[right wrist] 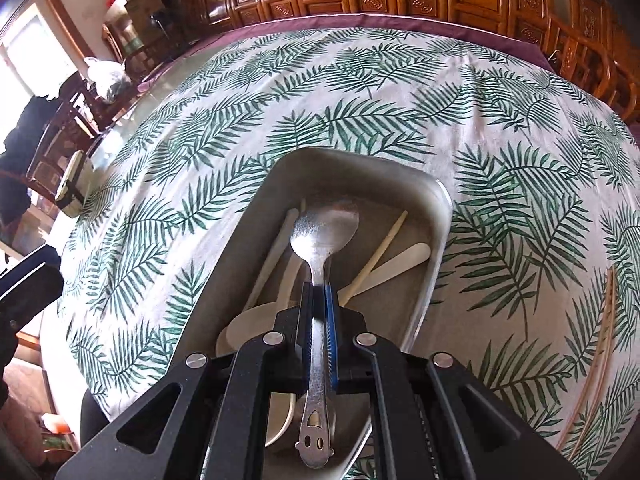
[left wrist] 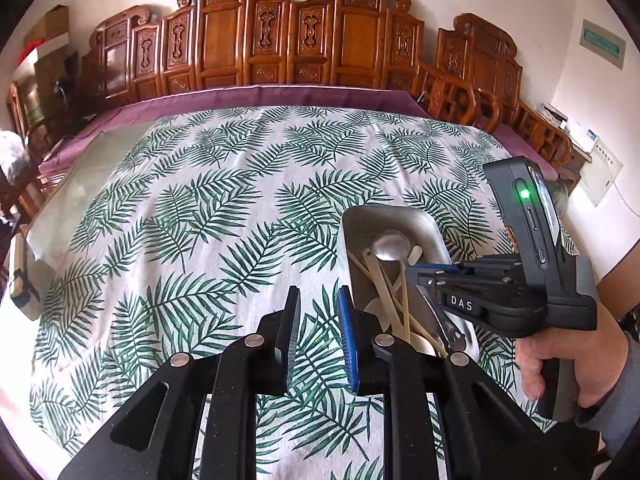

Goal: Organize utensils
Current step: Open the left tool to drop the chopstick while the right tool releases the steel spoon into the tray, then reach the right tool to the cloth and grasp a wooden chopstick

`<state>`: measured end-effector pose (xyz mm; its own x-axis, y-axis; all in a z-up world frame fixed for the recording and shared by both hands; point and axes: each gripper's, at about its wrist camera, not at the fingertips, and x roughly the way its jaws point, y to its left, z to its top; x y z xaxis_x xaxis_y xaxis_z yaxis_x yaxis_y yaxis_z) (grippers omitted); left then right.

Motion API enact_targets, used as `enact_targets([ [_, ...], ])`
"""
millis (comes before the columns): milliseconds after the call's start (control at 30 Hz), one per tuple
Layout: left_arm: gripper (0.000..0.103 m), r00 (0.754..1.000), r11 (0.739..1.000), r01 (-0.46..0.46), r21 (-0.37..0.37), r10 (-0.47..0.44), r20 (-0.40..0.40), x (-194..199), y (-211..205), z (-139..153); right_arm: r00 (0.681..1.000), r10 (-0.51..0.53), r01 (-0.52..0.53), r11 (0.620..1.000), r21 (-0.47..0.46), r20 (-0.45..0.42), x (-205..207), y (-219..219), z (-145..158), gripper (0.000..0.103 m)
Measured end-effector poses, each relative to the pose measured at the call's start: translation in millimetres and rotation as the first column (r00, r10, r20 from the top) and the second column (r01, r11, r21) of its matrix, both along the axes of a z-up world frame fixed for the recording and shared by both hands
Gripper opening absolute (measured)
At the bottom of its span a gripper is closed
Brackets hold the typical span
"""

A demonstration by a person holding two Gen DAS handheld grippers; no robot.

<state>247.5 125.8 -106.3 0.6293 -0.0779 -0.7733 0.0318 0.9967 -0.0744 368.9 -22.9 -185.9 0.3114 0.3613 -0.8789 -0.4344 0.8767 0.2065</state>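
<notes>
Sorting cutlery on a leaf-print tablecloth [left wrist: 224, 208] with a metal tray [right wrist: 256, 208] upon it.
The tray holds pale spoons and chopsticks [right wrist: 372, 264]. The right gripper [right wrist: 319, 300] is clamped on a steel spoon's [right wrist: 324, 232] handle above the tray; the left gripper [left wrist: 319, 300] hangs beside it, jaws apart, nothing between them.

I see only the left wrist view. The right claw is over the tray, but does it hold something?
Observer: Yes. The right claw is shut on the handle of a metal spoon.
Operator: Where is the spoon's bowl?
Observer: Above the tray, over the pale utensils inside; I cannot tell whether they touch.
Operator: Is any utensil outside the tray?
Observer: What looks like one thin wooden stick lies on the cloth, right of the tray.
</notes>
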Motion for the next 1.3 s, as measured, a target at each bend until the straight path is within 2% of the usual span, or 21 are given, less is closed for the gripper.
enact_targets([
  [167, 0.018, 1.0, 1.0, 0.004, 0.004, -0.004, 0.005, -2, -3, 4, 1.0, 0.003, -0.004, 1.0, 0.03, 0.026, -2, -11, 12, 0.01],
  [333, 0.018, 1.0, 1.0, 0.019, 0.009, -0.019, 0.017, -4, -12, 10, 0.996, 0.0, -0.005, 0.999, 0.049, 0.091, -18, -35, 35, 0.01],
  [500, 0.018, 0.999, 0.999, 0.039, 0.016, -0.04, 0.022, -3, -24, 14, 0.991, -0.02, 0.014, 0.999, 0.049, 0.134, -36, -73, 50, 0.01],
  [633, 0.025, 0.998, 0.998, 0.061, 0.021, -0.062, 0.026, -3, -38, 16, 0.986, -0.063, 0.056, 0.997, 0.049, 0.153, -50, -112, 57, 0.01],
  [700, 0.026, 0.997, 0.997, 0.075, 0.025, -0.076, 0.025, -2, -47, 17, 0.983, -0.089, 0.082, 0.995, 0.047, 0.158, -57, -133, 59, 0.01],
  [767, 0.03, 0.996, 0.996, 0.087, 0.026, -0.088, 0.025, -1, -56, 18, 0.981, -0.107, 0.102, 0.994, 0.039, 0.163, -64, -149, 59, 0.01],
  [833, 0.038, 0.994, 0.995, 0.101, 0.027, -0.102, 0.026, 0, -65, 18, 0.978, -0.119, 0.116, 0.993, 0.027, 0.17, -69, -160, 58, 0.01],
  [900, 0.038, 0.993, 0.993, 0.116, 0.028, -0.116, 0.023, 1, -75, 17, 0.976, -0.132, 0.131, 0.991, 0.019, 0.173, -73, -174, 57, 0.01],
  [933, 0.042, 0.992, 0.992, 0.122, 0.03, -0.123, 0.02, 1, -79, 17, 0.975, -0.141, 0.14, 0.99, 0.013, 0.173, -74, -182, 56, 0.01],
  [967, 0.053, 0.991, 0.991, 0.129, 0.031, -0.129, 0.019, 2, -84, 17, 0.974, -0.147, 0.148, 0.989, 0.009, 0.173, -75, -187, 54, 0.01],
  [1033, 0.064, 0.989, 0.989, 0.144, 0.033, -0.145, 0.026, 3, -95, 18, 0.973, -0.161, 0.163, 0.987, 0.004, 0.168, -77, -200, 50, 0.01],
  [1100, 0.069, 0.987, 0.987, 0.158, 0.036, -0.159, 0.026, 5, -106, 17, 0.971, -0.177, 0.18, 0.984, -0.004, 0.161, -78, -213, 44, 0.022],
  [1200, 0.083, 0.985, 0.985, 0.168, 0.045, -0.169, 0.019, 8, -119, 15, 0.967, -0.199, 0.206, 0.978, -0.028, 0.16, -78, -229, 36, 0.034],
  [1300, 0.086, 0.982, 0.982, 0.187, 0.043, -0.187, 0.012, 10, -133, 11, 0.963, -0.226, 0.234, 0.971, -0.041, 0.146, -74, -247, 25, 0.034],
])
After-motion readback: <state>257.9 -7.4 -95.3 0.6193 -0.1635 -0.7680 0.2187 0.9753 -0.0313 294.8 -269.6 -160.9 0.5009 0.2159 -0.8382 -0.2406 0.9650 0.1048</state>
